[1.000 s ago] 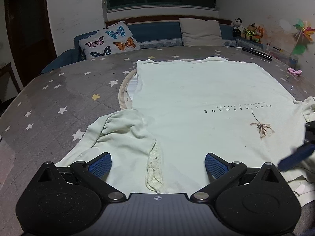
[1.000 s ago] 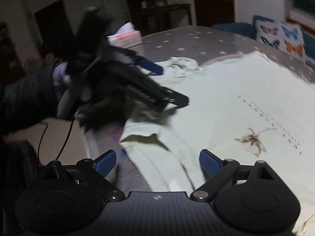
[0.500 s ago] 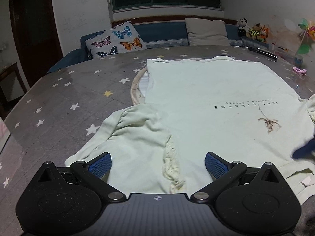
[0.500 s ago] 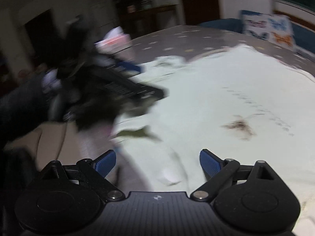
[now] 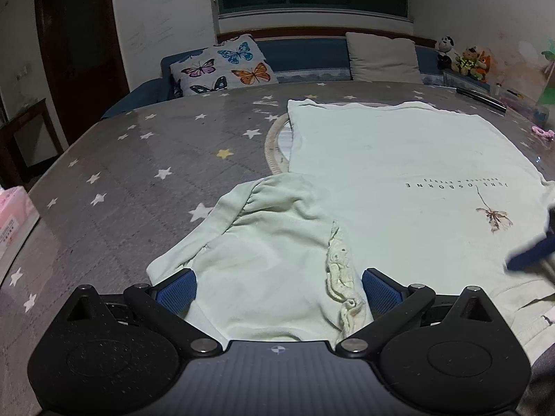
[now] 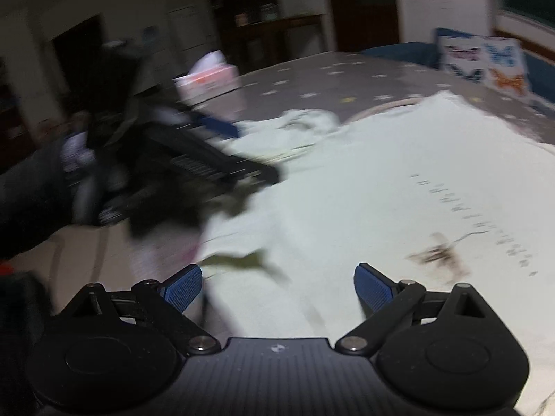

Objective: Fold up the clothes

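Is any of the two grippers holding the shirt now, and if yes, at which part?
Nothing is held. The left gripper is open over the sleeve of the shirt. The right gripper is open above the shirt too.

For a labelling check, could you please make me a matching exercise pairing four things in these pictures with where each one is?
Things:
1. butterfly pillow
2. T-shirt
3. tissue box
4. stuffed toys

Places:
A. spread flat on the star-patterned table
B. on the blue sofa, beyond the table's far edge
C. far right, on the ledge past the plain pillow
D. on the table, off to the left of the T-shirt

Pairs: 1-B, 2-A, 3-D, 4-C
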Available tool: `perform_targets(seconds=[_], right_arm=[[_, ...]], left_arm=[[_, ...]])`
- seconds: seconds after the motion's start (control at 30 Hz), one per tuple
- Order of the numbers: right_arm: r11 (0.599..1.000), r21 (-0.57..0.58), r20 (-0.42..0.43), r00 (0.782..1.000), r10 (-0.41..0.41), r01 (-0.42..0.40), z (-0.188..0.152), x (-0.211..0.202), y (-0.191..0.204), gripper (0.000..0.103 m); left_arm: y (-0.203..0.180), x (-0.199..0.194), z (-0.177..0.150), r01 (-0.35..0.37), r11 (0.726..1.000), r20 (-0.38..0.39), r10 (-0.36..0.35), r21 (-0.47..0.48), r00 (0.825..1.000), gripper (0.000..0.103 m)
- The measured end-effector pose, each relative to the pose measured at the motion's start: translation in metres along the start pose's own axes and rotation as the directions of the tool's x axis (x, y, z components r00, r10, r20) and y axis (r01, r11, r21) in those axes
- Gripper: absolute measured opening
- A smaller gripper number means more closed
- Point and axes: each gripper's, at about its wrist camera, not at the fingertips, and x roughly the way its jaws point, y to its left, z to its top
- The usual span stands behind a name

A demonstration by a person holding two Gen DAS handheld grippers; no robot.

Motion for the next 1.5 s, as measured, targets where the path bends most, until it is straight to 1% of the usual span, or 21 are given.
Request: perform_targets(seconds=[0.03, 0.1, 0.27, 0.37, 0.47, 0.53, 0.63, 0.77, 0.97, 1.03, 1.07, 1.17, 1.23, 1.3, 1.33, 1.4, 1.5], right_arm=[[1.000, -0.012, -0.004, 1.000, 0.013, -0.013, -0.002, -0.002, 0.004, 0.096], [1.000, -0.003, 0.009, 1.000, 0.006, -0.006, -0.004, -0.007, 0.005, 0.096], [0.985, 0.152, 0.091, 0.991, -0.093, 0.079, -0.018, -0.036, -0.019, 0.096], [0.960, 0.253, 0.092, 0.985, -0.146, 0.119, -0.036, -0.051, -0.033, 0.096], [0.949, 0.285, 0.081, 0.983, -0.167, 0.137, -0.051, -0.061, -0.035, 0.096], [0.939, 0.312, 0.103, 0.978, -0.184, 0.144, -0.056, -0.073, -0.037, 0.096], [0.908, 0.370, 0.149, 0.952, -0.267, 0.196, -0.061, -0.091, -0.051, 0.096], [0.849, 0.457, 0.177, 0.908, -0.379, 0.266, -0.067, -0.104, -0.079, 0.096], [0.753, 0.564, 0.137, 0.861, -0.489, 0.338, -0.085, -0.113, -0.115, 0.095], [0.724, 0.595, 0.126, 0.849, -0.513, 0.349, -0.093, -0.119, -0.121, 0.090], [0.714, 0.604, 0.124, 0.843, -0.523, 0.354, -0.096, -0.122, -0.122, 0.089], [0.703, 0.598, 0.118, 0.824, -0.554, 0.386, -0.098, -0.127, -0.118, 0.087], [0.693, 0.592, 0.104, 0.813, -0.573, 0.412, -0.097, -0.128, -0.116, 0.082], [0.683, 0.587, 0.093, 0.802, -0.590, 0.435, -0.097, -0.130, -0.115, 0.080], [0.674, 0.584, 0.086, 0.791, -0.606, 0.453, -0.097, -0.131, -0.114, 0.080], [0.643, 0.567, 0.058, 0.753, -0.655, 0.515, -0.098, -0.134, -0.110, 0.079], [0.591, 0.560, 0.020, 0.704, -0.710, 0.580, -0.103, -0.141, -0.103, 0.074]], left_arm=[[0.000, -0.001, 0.000, -0.001, 1.000, 0.000, 0.001, -0.002, 1.000, 0.103], [0.001, -0.003, 0.000, -0.001, 1.000, 0.003, 0.001, -0.005, 1.000, 0.103], [0.000, -0.004, -0.001, -0.002, 1.000, 0.001, 0.002, -0.004, 1.000, 0.103], [0.001, -0.001, -0.002, -0.001, 1.000, -0.004, 0.001, -0.003, 1.000, 0.103], [-0.001, -0.001, 0.000, -0.004, 1.000, -0.006, 0.004, 0.001, 1.000, 0.103], [-0.003, -0.002, 0.002, -0.009, 1.000, -0.004, 0.009, 0.009, 1.000, 0.103], [-0.006, -0.006, 0.006, -0.004, 1.000, 0.011, 0.003, 0.017, 1.000, 0.103], [-0.014, -0.013, 0.014, 0.011, 0.999, 0.041, -0.012, 0.034, 0.999, 0.103], [-0.032, -0.013, 0.027, 0.044, 0.997, 0.066, -0.048, 0.071, 0.997, 0.103], [-0.040, -0.012, 0.032, 0.059, 0.995, 0.074, -0.066, 0.086, 0.995, 0.103], [-0.044, -0.012, 0.034, 0.067, 0.993, 0.078, -0.074, 0.093, 0.994, 0.103], [-0.058, -0.009, 0.041, 0.090, 0.989, 0.084, -0.101, 0.120, 0.991, 0.103], [-0.069, -0.008, 0.045, 0.110, 0.984, 0.089, -0.123, 0.143, 0.988, 0.103], [-0.080, -0.006, 0.048, 0.129, 0.978, 0.091, -0.145, 0.165, 0.985, 0.103], [-0.086, -0.005, 0.049, 0.138, 0.975, 0.090, -0.155, 0.176, 0.984, 0.103], [-0.098, -0.004, 0.051, 0.159, 0.968, 0.087, -0.179, 0.195, 0.980, 0.103], [-0.115, -0.002, 0.052, 0.192, 0.957, 0.081, -0.213, 0.220, 0.974, 0.103]])
